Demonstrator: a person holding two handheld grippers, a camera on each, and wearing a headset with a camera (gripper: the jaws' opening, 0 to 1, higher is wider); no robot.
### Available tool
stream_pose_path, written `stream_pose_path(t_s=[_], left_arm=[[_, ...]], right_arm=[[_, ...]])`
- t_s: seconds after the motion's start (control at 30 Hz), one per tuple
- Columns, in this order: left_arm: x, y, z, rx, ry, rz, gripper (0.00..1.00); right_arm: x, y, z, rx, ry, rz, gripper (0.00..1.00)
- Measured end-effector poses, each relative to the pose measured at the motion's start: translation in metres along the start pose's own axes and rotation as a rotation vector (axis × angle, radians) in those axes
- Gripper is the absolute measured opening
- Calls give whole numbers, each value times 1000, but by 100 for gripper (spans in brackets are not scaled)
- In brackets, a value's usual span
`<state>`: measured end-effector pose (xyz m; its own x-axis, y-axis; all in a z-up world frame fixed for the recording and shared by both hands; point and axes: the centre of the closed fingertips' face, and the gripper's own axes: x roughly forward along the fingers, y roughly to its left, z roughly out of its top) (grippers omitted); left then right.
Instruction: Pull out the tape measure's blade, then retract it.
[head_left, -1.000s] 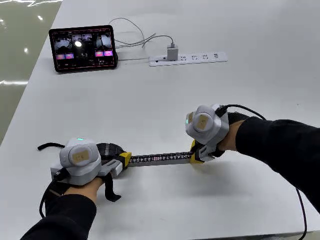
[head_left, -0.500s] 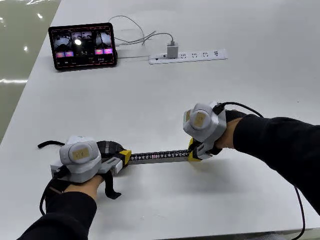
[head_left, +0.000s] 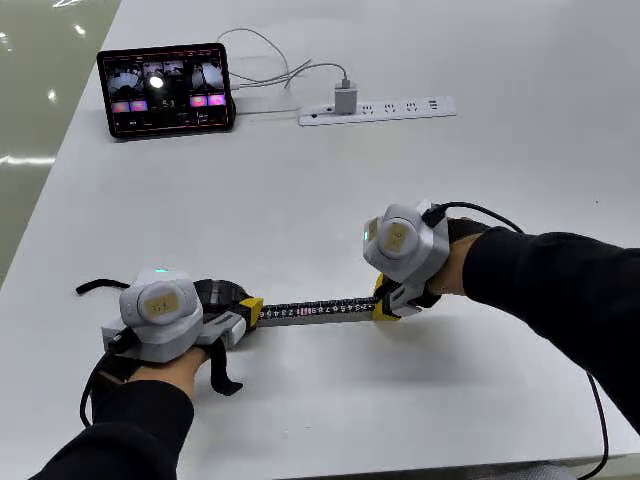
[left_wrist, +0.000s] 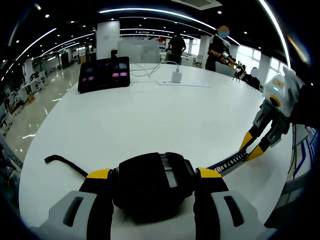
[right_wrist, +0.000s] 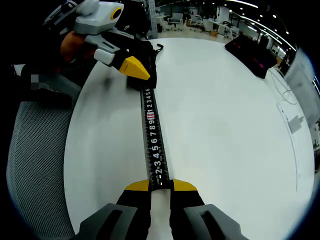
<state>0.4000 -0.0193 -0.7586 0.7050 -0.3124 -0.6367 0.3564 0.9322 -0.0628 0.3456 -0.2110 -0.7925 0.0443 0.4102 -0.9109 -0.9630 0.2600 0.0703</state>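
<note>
white table (head_left: 420, 180); glossy pale floor (head_left: 30, 130) at left; ceiling light strips (left_wrist: 140, 9); grey mesh chair (right_wrist: 35, 165) beside table

I'm looking down on a white table (head_left: 420, 200) that is stretching away from me. At its far left a dark tablet (head_left: 166, 90) is standing tilted, its screen glowing with small pictures. Just to its right a white power strip (head_left: 400, 109) is lying flat, and a white charger (head_left: 345, 101) is sitting plugged into it. Thin cables (head_left: 272, 74) are looping between charger and tablet. Off the left edge a glossy floor (head_left: 40, 100) is reflecting lights. In the left gripper view people (left_wrist: 176, 47) are standing beyond the table, and in the right gripper view a grey mesh chair (right_wrist: 30, 165) is sitting beside its edge.
</note>
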Motion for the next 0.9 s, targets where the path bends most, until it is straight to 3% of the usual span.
stream_pose_path(t_s=[0.9], left_arm=[[0, 0, 0, -3, 5, -2, 60]], right_arm=[[3, 1, 9, -5, -8, 1, 9]])
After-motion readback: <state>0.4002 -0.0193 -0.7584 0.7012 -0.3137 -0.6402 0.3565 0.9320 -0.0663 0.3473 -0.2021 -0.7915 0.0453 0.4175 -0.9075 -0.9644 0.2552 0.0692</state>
